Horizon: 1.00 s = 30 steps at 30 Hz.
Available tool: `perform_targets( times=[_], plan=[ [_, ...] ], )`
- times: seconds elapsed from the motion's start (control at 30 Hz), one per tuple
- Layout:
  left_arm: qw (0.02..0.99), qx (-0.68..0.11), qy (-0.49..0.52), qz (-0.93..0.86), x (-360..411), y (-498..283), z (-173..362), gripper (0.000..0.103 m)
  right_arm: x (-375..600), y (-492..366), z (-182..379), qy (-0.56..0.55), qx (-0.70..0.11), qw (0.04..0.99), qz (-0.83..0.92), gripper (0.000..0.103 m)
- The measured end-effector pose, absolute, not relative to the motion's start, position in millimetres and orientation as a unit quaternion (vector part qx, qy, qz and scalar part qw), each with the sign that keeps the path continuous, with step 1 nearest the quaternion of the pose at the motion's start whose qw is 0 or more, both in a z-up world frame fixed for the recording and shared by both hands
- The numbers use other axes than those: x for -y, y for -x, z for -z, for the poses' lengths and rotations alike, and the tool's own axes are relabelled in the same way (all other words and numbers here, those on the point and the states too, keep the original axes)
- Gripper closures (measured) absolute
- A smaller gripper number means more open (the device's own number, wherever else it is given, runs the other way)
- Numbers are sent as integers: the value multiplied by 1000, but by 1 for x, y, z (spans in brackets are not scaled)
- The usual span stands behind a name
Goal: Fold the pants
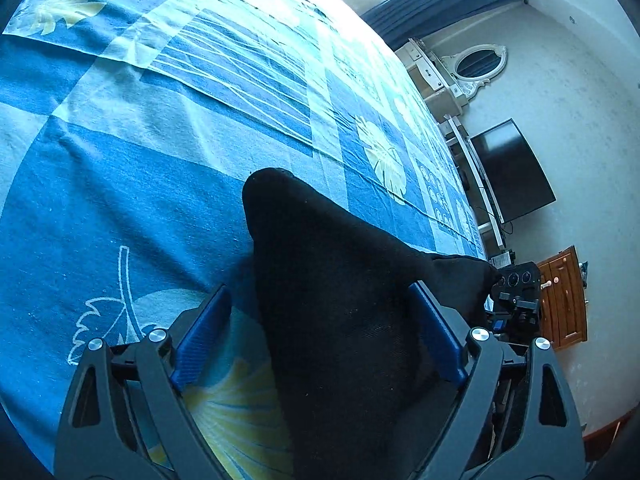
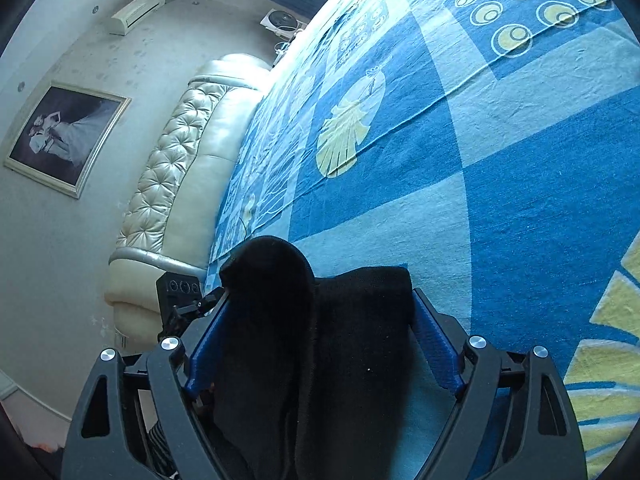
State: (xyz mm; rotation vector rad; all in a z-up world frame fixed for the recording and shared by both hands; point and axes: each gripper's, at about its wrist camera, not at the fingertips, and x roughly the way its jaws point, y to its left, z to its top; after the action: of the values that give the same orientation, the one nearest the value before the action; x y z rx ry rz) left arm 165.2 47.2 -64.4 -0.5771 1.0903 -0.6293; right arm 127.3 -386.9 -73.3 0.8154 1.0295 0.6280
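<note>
Blue patterned bedspread (image 1: pixel 120 168) covers a bed that fills both wrist views, with a cream tufted headboard (image 2: pixel 180 184) at one end and a dark television (image 1: pixel 514 172) against the wall at the other. Black pants (image 1: pixel 340 300) lie on the bedspread at its near edge, bunched into thick layered folds that rise between the fingers of each tool. Left gripper (image 1: pixel 322 340): jaws stand wide apart, the blue pads (image 1: pixel 202 340) flanking a peaked fold of cloth without pinching it. Right gripper (image 2: pixel 320 344): jaws likewise spread, two stacked rolls of the pants (image 2: pixel 320 340) lying between the pads; the fabric brushes the inner pad faces but appears not to be clamped. Judged stage: a fold seems to have been laid down and let go, the cloth doubled over itself. How many folds are complete, and whether the bundle is neat, cannot be told, since the garment's near part is hidden beneath the tools. Smoothing or one further fold may remain.
</note>
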Motion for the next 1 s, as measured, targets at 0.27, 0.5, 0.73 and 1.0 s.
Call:
perform_targets(
  times=[0.27, 0.5, 0.73, 1.0],
  plan=[
    [768, -496, 258, 311, -45, -163, 66, 2, 385, -137, 79, -389, -469, 741, -283, 17],
    [765, -503, 256, 310, -45, -164, 66, 2, 374, -159, 89, -392, -483, 735, -269, 19],
    [741, -519, 309, 293, -54, -174, 73, 59, 385, -141, 100, -417, -479, 728, -257, 62],
    [766, -513, 265, 281, -46, -179, 55, 75, 374, -151, 67, -390, -446, 762, -261, 70]
  ],
)
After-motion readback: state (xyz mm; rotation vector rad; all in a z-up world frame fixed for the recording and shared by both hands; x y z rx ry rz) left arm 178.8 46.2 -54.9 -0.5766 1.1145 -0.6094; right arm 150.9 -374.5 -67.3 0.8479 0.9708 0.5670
